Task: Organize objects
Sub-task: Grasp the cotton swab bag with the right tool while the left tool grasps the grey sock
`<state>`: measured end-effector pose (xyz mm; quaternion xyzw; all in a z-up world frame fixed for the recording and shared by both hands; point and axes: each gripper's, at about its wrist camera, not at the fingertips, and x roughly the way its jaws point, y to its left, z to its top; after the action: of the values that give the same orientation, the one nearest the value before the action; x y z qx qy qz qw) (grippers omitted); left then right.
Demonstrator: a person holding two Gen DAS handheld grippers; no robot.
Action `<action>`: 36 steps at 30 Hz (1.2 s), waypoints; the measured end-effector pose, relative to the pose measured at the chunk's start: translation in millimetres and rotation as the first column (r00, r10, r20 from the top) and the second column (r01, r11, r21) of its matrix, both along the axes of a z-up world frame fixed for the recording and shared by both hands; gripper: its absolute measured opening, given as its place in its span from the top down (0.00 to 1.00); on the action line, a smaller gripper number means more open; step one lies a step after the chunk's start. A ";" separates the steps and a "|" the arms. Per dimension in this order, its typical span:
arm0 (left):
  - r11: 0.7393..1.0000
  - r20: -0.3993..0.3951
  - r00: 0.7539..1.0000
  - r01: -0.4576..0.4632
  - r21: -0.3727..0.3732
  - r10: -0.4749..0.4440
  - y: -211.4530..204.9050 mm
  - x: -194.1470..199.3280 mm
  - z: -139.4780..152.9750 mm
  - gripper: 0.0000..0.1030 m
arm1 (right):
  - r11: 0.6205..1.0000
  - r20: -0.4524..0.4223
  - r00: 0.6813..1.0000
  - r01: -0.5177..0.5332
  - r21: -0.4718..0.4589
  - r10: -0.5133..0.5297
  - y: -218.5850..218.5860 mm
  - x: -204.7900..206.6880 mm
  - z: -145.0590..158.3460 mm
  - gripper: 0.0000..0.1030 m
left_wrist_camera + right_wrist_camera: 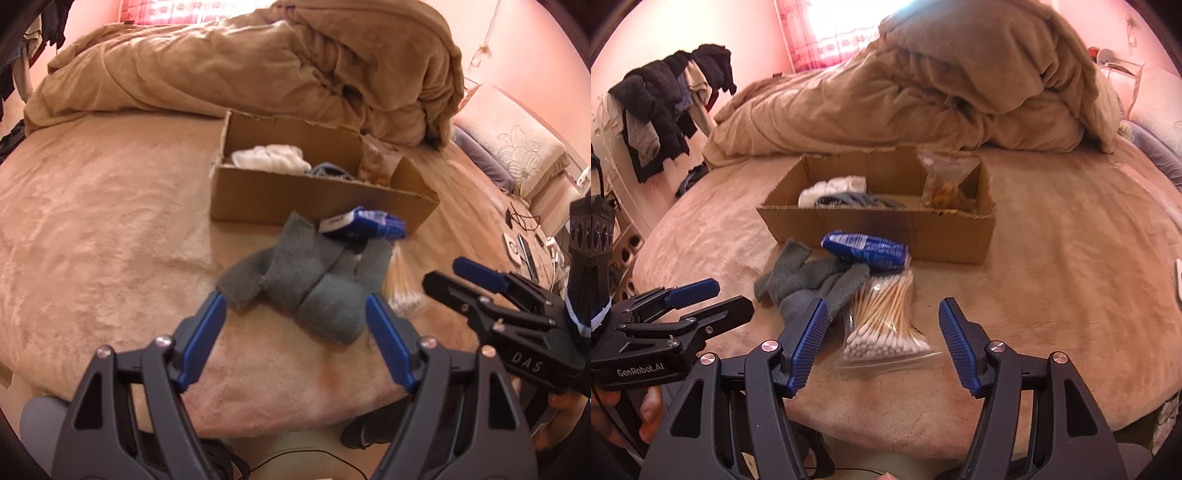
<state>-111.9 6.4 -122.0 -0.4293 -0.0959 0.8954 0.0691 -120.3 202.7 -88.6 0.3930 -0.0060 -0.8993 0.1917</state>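
Note:
Grey socks lie in a heap on the bed in front of an open cardboard box. A blue packet rests on the socks' far side. A clear bag of cotton swabs lies to their right. My left gripper is open and empty just short of the socks. My right gripper is open and empty, its jaws standing either side of the swab bag's near end.
The box holds white socks, a blue-grey item and a clear bag of orange contents. A bunched tan duvet lies behind it. Clothes hang at the left; cables and small items lie at the right.

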 end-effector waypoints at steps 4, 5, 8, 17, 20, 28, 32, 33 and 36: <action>1.000 0.011 1.000 -0.005 0.013 0.005 -0.2 -10.4 -16.2 0.14 | 1.000 0.041 0.999 -0.013 0.011 0.012 -4.6 -11.0 -17.6 0.36; 1.000 0.014 1.000 -0.013 0.020 0.013 -1.0 -13.1 -21.3 0.12 | 1.000 0.052 0.999 -0.011 0.009 0.011 -4.7 -13.5 -21.4 0.36; 0.999 0.038 0.999 -0.026 0.047 0.024 -2.9 -20.6 -33.9 0.11 | 1.000 0.082 0.997 -0.011 -0.001 0.011 -4.9 -20.3 -32.0 0.36; 0.999 0.058 0.998 0.005 0.049 -0.007 9.2 -35.8 -51.1 0.10 | 0.998 0.131 0.990 -0.053 -0.024 0.056 -4.6 -35.4 -60.7 0.36; 0.999 0.052 0.999 0.013 0.038 -0.015 16.5 -41.5 -51.5 0.11 | 0.997 0.117 0.991 -0.068 -0.027 0.071 -0.9 -33.6 -57.7 0.49; 0.996 0.032 0.996 0.089 -0.016 -0.088 45.1 -40.0 -47.5 0.56 | 1.000 0.084 0.996 -0.019 0.020 0.017 18.9 -26.3 -46.9 0.61; 0.994 0.007 0.995 0.100 -0.046 -0.100 53.4 -32.6 -36.2 0.62 | 1.000 0.080 0.997 0.018 0.010 -0.019 32.9 -23.8 -39.7 0.63; 0.994 -0.005 0.996 0.093 -0.052 -0.093 53.6 -30.1 -32.9 0.63 | 1.000 0.075 0.997 0.027 0.003 -0.028 36.9 -22.1 -36.1 0.63; 0.994 -0.048 0.995 0.081 -0.073 -0.084 51.9 -20.3 -18.3 0.63 | 0.999 0.053 0.998 0.046 -0.008 -0.046 44.5 -17.4 -24.7 0.63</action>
<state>-132.2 58.3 -140.2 -0.4121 -0.0442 0.9053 0.0931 -137.7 247.1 -113.4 0.4154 -0.0244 -0.8927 0.1727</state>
